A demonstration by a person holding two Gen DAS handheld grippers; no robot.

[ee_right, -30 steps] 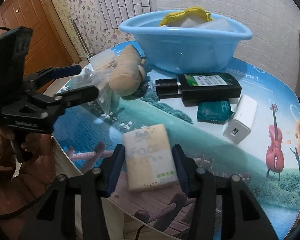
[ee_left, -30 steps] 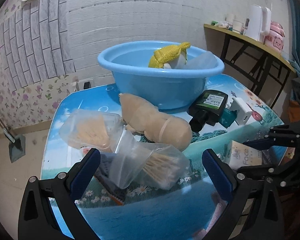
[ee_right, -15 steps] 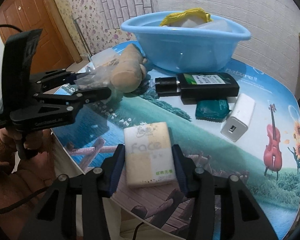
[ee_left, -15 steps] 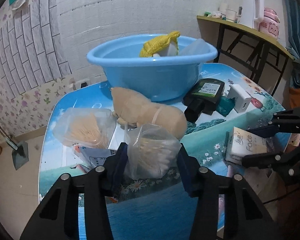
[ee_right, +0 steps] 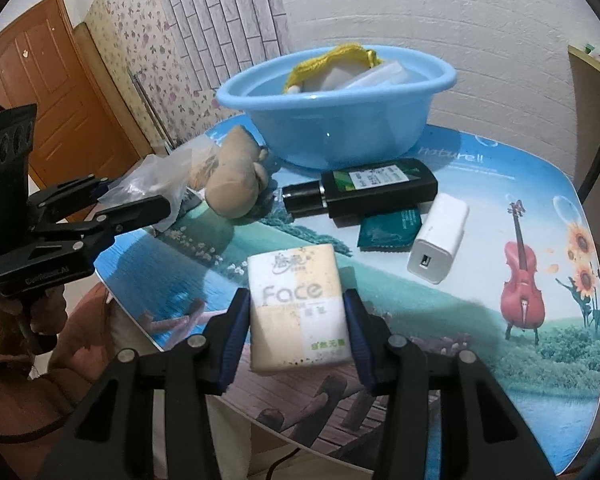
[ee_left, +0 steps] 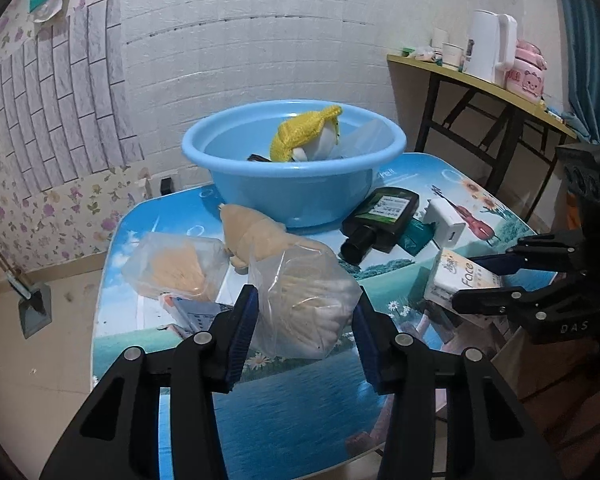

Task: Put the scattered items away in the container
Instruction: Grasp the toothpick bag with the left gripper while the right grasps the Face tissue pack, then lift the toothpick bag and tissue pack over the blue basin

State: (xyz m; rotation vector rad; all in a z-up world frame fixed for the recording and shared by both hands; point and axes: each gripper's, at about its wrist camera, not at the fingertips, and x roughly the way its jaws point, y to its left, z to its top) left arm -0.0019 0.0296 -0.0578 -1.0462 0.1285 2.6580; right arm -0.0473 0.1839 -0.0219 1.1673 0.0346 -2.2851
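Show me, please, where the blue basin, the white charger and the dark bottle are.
blue basin (ee_left: 300,196), left wrist view, on its front outer wall.
white charger (ee_right: 440,240), right wrist view, on its top face.
dark bottle (ee_right: 380,190), right wrist view, on the body near the label.

basin (ee_left: 300,196) rim clear, bottle (ee_right: 376,188) blocking front
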